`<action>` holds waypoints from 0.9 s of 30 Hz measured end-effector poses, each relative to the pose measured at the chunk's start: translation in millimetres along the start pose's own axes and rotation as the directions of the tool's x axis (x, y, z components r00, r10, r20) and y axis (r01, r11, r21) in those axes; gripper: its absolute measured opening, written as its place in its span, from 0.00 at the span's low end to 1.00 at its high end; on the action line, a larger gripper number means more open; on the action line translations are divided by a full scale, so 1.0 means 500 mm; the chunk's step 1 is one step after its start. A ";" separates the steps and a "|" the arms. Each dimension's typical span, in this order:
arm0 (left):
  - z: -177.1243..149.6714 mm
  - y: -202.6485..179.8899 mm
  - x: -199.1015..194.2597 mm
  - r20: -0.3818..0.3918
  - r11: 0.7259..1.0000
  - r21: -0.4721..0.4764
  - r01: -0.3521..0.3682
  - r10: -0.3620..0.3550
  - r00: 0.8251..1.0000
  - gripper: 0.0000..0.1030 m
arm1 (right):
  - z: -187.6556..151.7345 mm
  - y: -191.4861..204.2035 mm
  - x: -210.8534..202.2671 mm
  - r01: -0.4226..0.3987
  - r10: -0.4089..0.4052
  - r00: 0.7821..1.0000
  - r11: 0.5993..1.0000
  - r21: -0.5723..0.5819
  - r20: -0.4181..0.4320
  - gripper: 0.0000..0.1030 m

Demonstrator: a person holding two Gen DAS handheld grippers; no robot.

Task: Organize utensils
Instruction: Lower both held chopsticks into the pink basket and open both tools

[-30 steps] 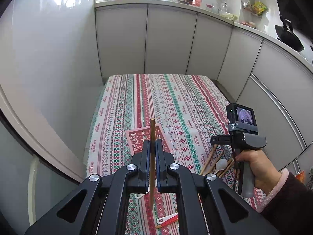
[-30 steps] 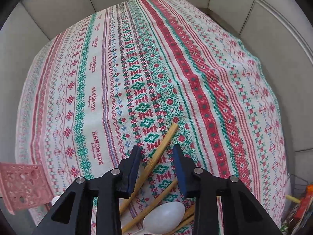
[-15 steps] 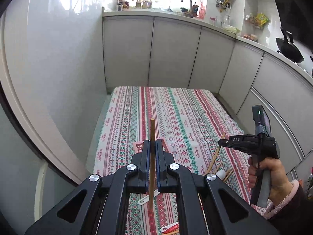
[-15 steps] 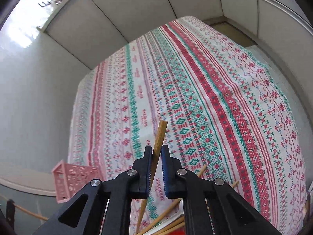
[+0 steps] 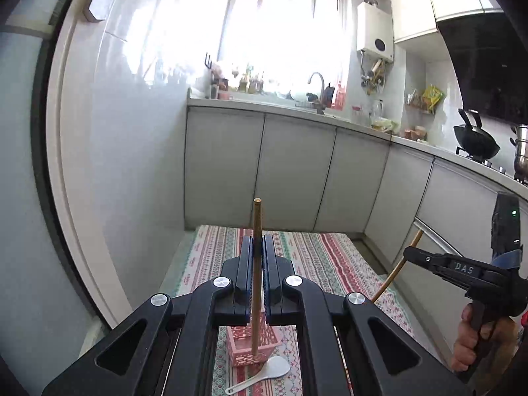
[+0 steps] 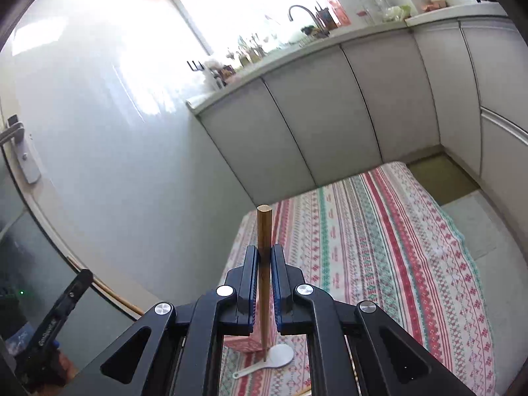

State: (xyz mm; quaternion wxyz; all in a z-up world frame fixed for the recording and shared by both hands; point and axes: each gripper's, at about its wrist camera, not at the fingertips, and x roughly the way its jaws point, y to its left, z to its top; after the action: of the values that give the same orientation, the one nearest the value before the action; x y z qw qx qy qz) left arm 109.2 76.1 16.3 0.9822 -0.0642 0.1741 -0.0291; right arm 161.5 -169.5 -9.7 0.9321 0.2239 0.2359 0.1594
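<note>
My left gripper (image 5: 257, 244) is shut on a wooden chopstick (image 5: 257, 221) that stands upright between its pads. Below it on the patterned tablecloth (image 5: 316, 257) sit a pink perforated basket (image 5: 246, 346) and a white spoon (image 5: 274, 368). My right gripper (image 6: 264, 254) is shut on a second chopstick (image 6: 264, 227), also upright. In the left wrist view that right gripper (image 5: 409, 257) hangs at the right, held by a hand (image 5: 468, 346), its chopstick (image 5: 396, 270) slanting down. The basket (image 6: 241, 343) and spoon (image 6: 280, 356) lie under the right gripper too.
Grey cabinet doors (image 5: 297, 171) close off the far end of the table and run along its right side. A glossy white wall (image 5: 132, 165) stands to the left. A worktop with a tap (image 5: 316, 82) and a wok (image 5: 475, 138) runs above the cabinets. One more chopstick tip (image 6: 303, 391) lies near the front edge.
Both grippers have risen and tilted up towards level. The right gripper closed on a chopstick lying on the cloth and lifted it. The left kept its chopstick throughout.
</note>
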 end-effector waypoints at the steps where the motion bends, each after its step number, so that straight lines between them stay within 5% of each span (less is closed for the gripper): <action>1: 0.000 0.000 0.005 0.001 1.000 0.000 -0.008 0.008 1.000 0.05 | 0.005 0.006 -0.002 -0.011 0.011 1.000 1.000 -0.002 0.021 0.08; 10: -0.020 -0.002 0.104 0.007 1.000 0.022 -0.018 0.018 1.000 0.05 | -0.015 0.052 0.091 -0.085 0.087 0.994 0.996 -0.033 0.065 0.08; 19: -0.010 0.009 0.152 0.054 0.999 0.014 -0.035 0.034 0.998 0.05 | -0.076 0.091 0.190 -0.014 0.018 1.000 0.984 -0.176 0.020 0.08; 27: 0.002 0.025 0.168 0.052 0.999 -0.012 -0.039 0.040 0.998 0.05 | -0.110 0.068 0.240 -0.019 0.007 0.997 0.987 -0.161 -0.072 0.08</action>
State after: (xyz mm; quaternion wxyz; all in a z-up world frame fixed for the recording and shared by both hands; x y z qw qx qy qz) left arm 188.8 82.0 -13.0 0.9865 -0.0666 0.1496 -0.0070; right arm 227.5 -73.7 -80.5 0.9372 0.1435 0.2536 0.1918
